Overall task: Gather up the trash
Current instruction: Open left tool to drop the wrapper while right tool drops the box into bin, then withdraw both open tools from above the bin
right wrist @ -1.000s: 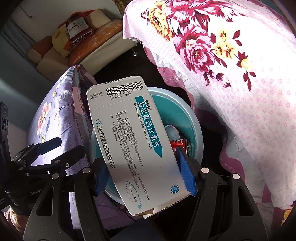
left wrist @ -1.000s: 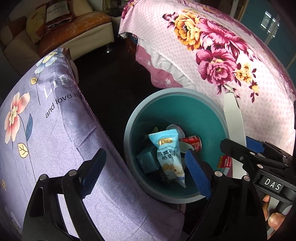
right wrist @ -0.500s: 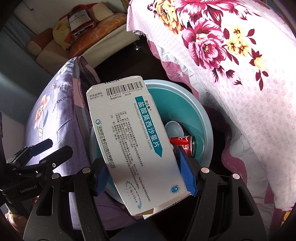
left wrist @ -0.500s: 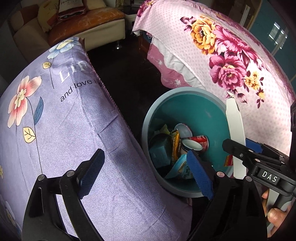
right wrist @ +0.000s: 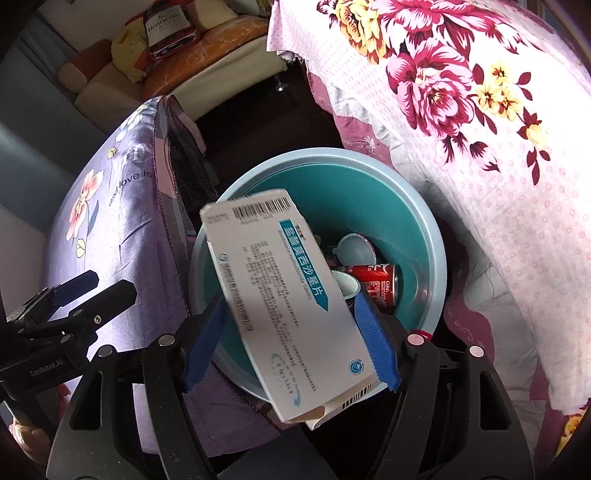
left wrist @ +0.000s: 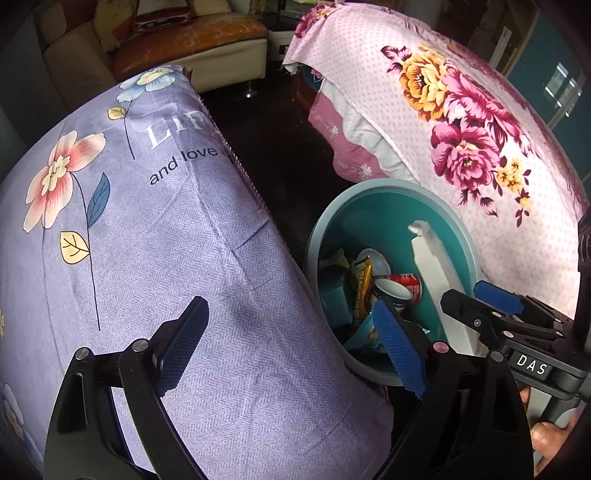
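Note:
A teal bin stands on the dark floor between two draped seats. It holds a red can, a cup and wrappers. A white medicine box tilts over the bin's near rim between the fingers of my right gripper. Those jaws are opening; the left pad stands clear of the blurred, slipping box. In the left wrist view the box shows edge-on inside the bin, next to the right gripper. My left gripper is open and empty over the purple cushion, beside the bin's left rim.
A purple flowered cushion lies left of the bin and a pink flowered cloth drapes on its right. A sofa with a bottle-shaped pillow stands at the back. Dark floor runs between them.
The right jaws have widened and the medicine box has tipped forward and down toward the bin. The left gripper has drifted left over the cushion. A blue snack pack has dropped into the bin.

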